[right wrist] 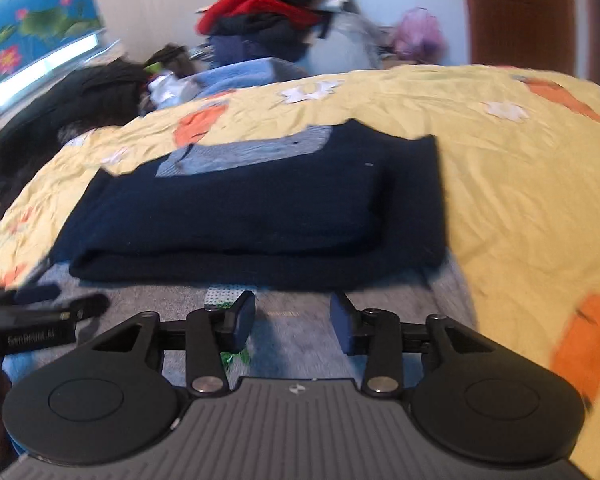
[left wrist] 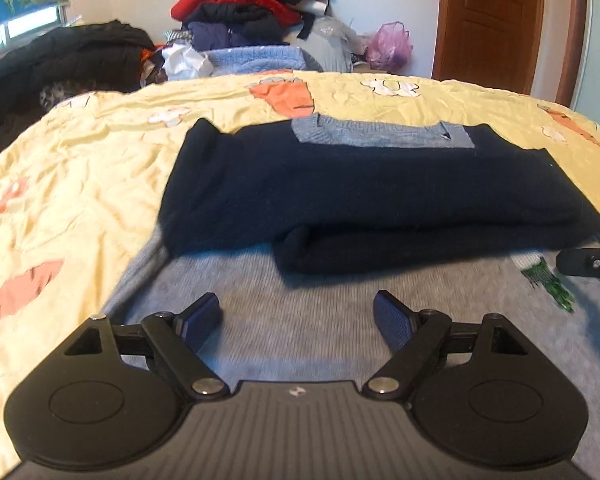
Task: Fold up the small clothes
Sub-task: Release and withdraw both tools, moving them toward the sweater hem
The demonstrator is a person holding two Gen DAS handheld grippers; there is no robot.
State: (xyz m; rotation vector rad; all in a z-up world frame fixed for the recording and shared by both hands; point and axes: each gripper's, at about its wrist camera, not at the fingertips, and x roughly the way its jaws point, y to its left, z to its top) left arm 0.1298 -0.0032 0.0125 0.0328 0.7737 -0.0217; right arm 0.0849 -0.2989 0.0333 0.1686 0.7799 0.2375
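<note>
Both my jaws wide, holding nothing: left gripper (left wrist: 298,320) and right gripper (right wrist: 294,320) hover over the grey garment's (left wrist: 300,320) near hem. Navy sleeves (left wrist: 359,192) lie folded across it at 12 o'clock on the yellow bedspread (left wrist: 80,168). My call: pinch both hem corners level, lift together, fold toward 12.

A grey sweater (left wrist: 319,320) lies flat at lower centre, its dark navy sleeves (left wrist: 359,196) folded across mid-frame.
</note>
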